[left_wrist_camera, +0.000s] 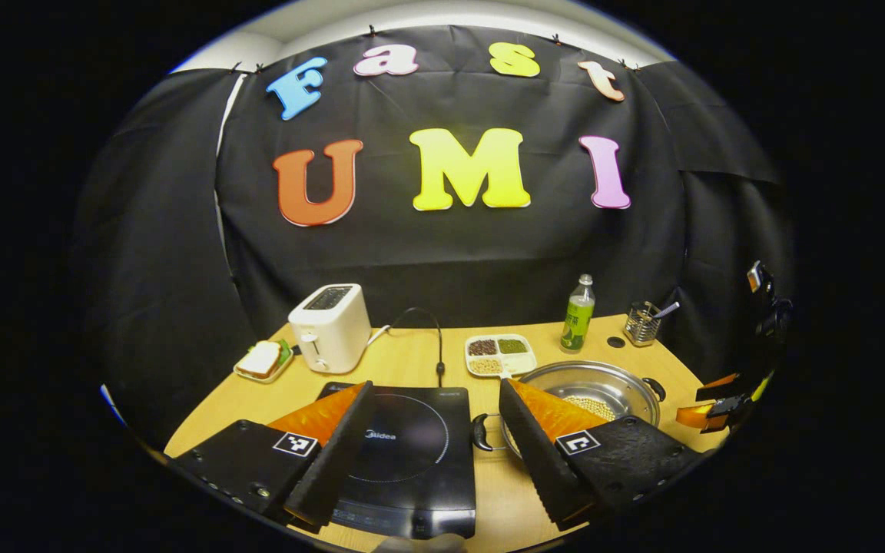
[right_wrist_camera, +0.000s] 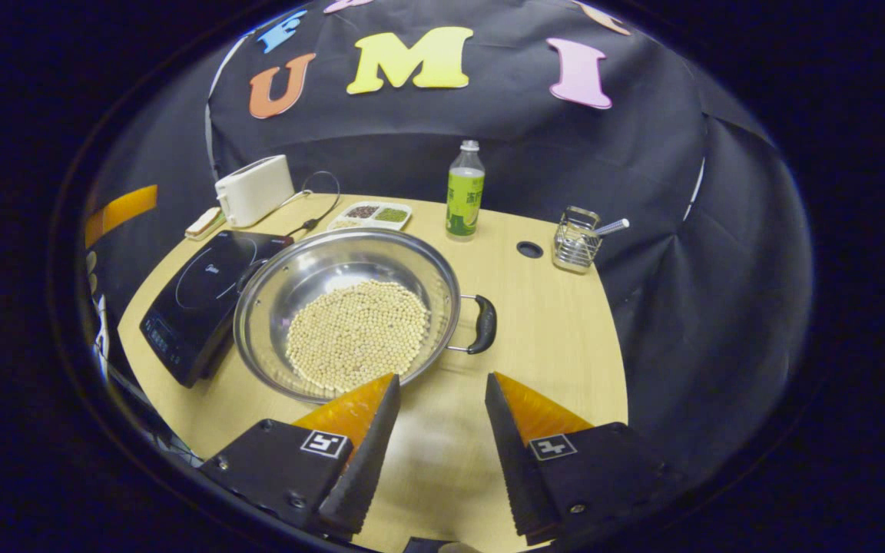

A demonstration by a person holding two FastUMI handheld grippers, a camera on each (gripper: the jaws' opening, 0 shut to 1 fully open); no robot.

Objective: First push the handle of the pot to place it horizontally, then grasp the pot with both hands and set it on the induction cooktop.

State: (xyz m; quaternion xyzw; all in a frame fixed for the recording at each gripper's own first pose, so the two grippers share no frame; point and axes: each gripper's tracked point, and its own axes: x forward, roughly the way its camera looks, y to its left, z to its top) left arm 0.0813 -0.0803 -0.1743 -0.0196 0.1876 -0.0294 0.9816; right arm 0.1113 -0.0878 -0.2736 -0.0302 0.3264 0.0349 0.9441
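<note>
toaster (left_wrist_camera: 330, 326), green bottle (right_wrist_camera: 464, 190), wire basket (right_wrist_camera: 576, 239)

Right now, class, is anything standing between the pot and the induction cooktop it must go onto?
Nothing visible does. The pot sits right beside the induction cooktop, and the cooktop's top is bare.

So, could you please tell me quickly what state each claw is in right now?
Left claw: open, holding nothing, above the cooktop.
Right claw: open, holding nothing, near the pot.

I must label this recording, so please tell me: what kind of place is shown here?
Probably a staged kitchen corner inside a cloth-walled booth: an induction cooktop, a toaster and a steel pot of beans stand on one wooden table.
</note>
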